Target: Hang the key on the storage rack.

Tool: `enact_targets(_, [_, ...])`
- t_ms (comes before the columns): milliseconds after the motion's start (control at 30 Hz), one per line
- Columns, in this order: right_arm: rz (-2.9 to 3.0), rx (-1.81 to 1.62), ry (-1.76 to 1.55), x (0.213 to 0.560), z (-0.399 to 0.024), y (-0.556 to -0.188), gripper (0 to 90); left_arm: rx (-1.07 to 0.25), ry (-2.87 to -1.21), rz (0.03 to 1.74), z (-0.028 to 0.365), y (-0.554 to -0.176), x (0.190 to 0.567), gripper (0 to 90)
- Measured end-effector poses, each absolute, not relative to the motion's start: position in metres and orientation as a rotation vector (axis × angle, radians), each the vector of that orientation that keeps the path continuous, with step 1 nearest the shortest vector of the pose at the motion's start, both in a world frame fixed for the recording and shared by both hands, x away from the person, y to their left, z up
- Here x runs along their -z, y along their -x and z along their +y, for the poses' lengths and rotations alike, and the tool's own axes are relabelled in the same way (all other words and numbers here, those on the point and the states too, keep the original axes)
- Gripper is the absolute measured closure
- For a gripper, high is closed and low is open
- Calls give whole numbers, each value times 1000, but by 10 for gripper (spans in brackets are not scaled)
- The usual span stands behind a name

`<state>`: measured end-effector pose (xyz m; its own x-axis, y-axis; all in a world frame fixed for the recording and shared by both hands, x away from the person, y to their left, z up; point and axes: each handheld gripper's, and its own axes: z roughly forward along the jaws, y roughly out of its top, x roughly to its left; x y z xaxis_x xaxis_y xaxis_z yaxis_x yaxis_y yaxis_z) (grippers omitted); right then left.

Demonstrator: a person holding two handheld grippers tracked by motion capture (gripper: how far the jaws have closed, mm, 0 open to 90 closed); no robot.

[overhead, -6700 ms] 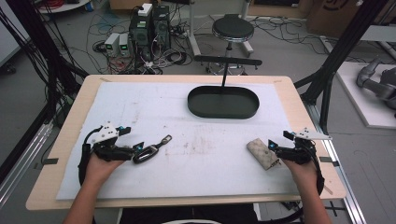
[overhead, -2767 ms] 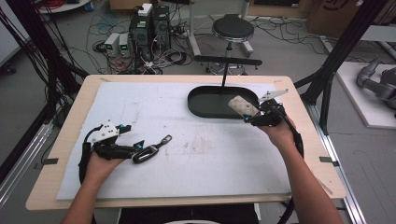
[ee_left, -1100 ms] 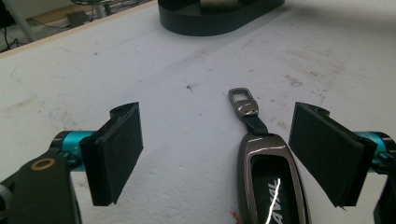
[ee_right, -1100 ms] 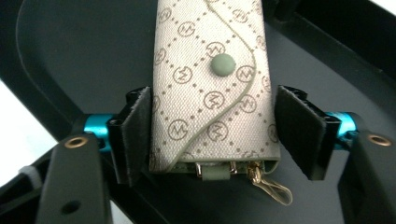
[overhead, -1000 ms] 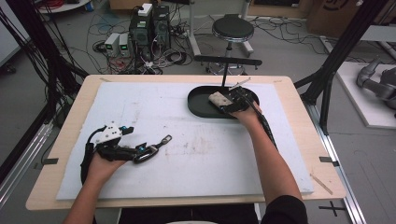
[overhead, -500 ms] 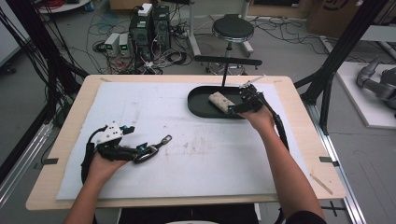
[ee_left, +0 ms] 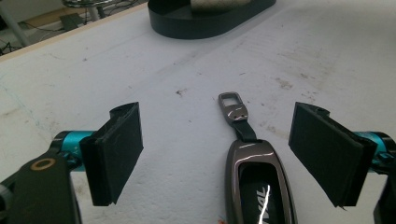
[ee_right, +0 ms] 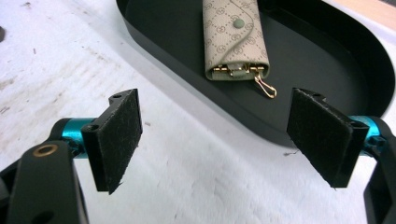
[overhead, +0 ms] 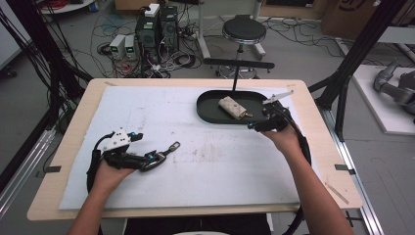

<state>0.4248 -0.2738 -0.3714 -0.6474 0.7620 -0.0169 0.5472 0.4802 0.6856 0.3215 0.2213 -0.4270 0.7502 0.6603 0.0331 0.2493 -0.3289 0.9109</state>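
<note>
The beige key pouch [ee_right: 235, 39] carries a repeating monogram print whose letters are too small to read, a round snap button on its flap, and a gold clip poking from its open end. It lies flat inside the black oval tray [overhead: 210, 110], the single item in that tray, toward the tray's right half in the high view [overhead: 233, 107]. The tray sits on the white mat [overhead: 205, 181] covering the wooden table [overhead: 73, 147], near the far edge.

The right tongs [ee_right: 215, 140] hang just outside the tray's near rim with the jaws wide apart and nothing between them, pointing at the pouch; in the high view the right tongs [overhead: 254, 125] sit at the tray's right end.

The left tongs [ee_left: 217, 149] rest low over the mat on the left side of the table, jaws apart, with a metallic grey car key fob case [ee_left: 259, 182] lying between them, touching neither pad. White lettering on its dark inset is partly cut off and cannot be read. A short black strap links the case to a small metal loop [ee_left: 232, 101] pointing toward the tray
</note>
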Motion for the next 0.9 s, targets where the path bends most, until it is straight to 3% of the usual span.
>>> enact_targets(467, [2331, -1079, -1141, 400, -318, -366, 190, -488, -1915, 701, 215, -322, 430, 176])
enact_targets(900, [2259, -1172, -1172, 433, -329, -342, 190, -461, -1923, 696, 213, -323, 433, 175])
